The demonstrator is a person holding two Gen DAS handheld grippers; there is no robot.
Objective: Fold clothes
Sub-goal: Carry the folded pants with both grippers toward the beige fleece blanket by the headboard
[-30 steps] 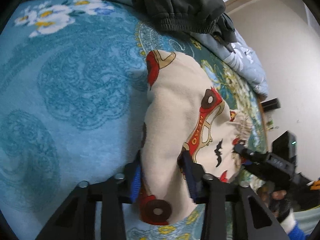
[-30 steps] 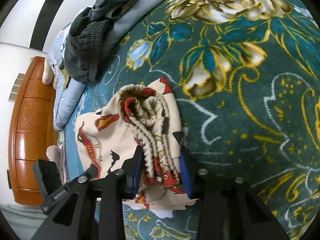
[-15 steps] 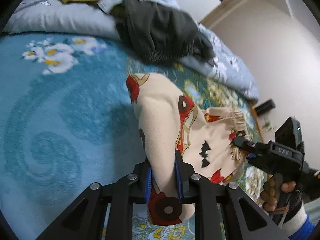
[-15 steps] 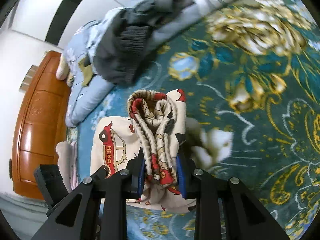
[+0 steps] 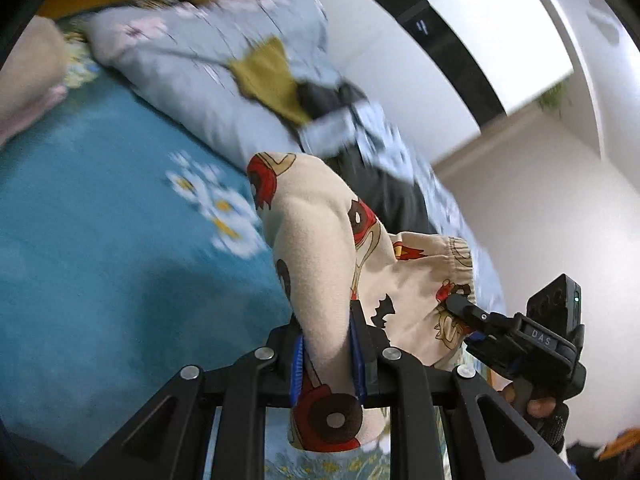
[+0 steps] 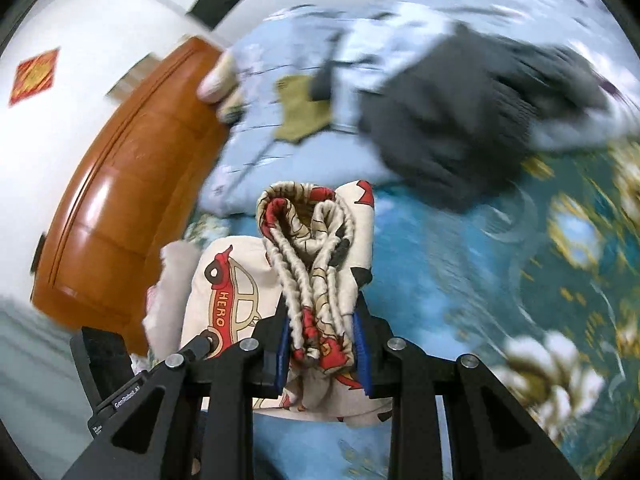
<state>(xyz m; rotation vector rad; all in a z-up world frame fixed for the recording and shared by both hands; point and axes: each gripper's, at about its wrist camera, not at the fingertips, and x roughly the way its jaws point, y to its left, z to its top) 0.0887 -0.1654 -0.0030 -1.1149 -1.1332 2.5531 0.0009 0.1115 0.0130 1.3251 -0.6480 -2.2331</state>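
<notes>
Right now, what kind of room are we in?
Most likely a bedroom: a bed with a blue flowered blanket, a wooden headboard against the wall, and clothes heaped on a grey quilt.

The shorts (image 5: 320, 248) were cream, printed with red cartoon cars with dark brown wheels, small black bat shapes and the word HERO in cream on a red car; the gathered waistband (image 6: 308, 248) showed cream and red. The bedspread (image 5: 100, 260) was teal-blue with white, yellow-centred flowers, and in the right wrist view it carried gold and white blossoms on darker green. The quilt (image 5: 208, 80) was pale blue-grey with faint flowers. On it lay an olive-green cloth (image 6: 300, 112) and a dark grey garment (image 6: 460, 120). The headboard (image 6: 132, 184) was glossy orange-brown wood. Both grippers were black with blue pads (image 6: 280, 352).
</notes>
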